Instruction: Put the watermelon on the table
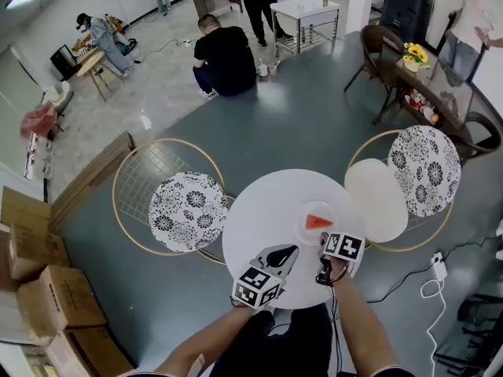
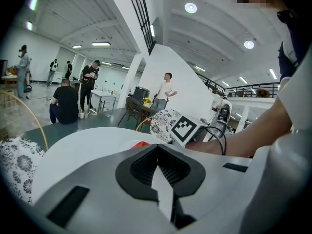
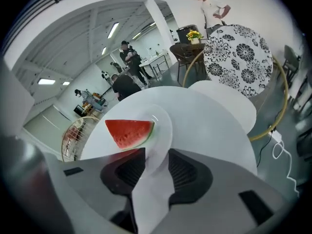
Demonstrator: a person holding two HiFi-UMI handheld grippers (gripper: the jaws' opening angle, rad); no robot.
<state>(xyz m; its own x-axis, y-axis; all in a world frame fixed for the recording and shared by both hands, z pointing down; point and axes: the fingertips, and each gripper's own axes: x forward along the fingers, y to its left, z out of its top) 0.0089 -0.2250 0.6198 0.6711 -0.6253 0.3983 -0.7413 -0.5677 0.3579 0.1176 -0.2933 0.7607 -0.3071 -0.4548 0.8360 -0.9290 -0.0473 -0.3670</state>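
Red flesh with green rind on the watermelon slice (image 1: 318, 221); white plate (image 1: 302, 228), white surface (image 1: 259, 214); black-and-white floral cushions (image 1: 188, 211); grey-blue floor (image 1: 299, 124).

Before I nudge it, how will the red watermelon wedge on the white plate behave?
The red watermelon wedge lies flat on the round white plate, so it probably won't roll. Its wet-looking flesh may slide and dent easily.

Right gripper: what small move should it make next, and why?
Probably draw the right gripper straight back off the plate. Its jaws stand apart astride the rim, and the plate with the watermelon already rests on the table.
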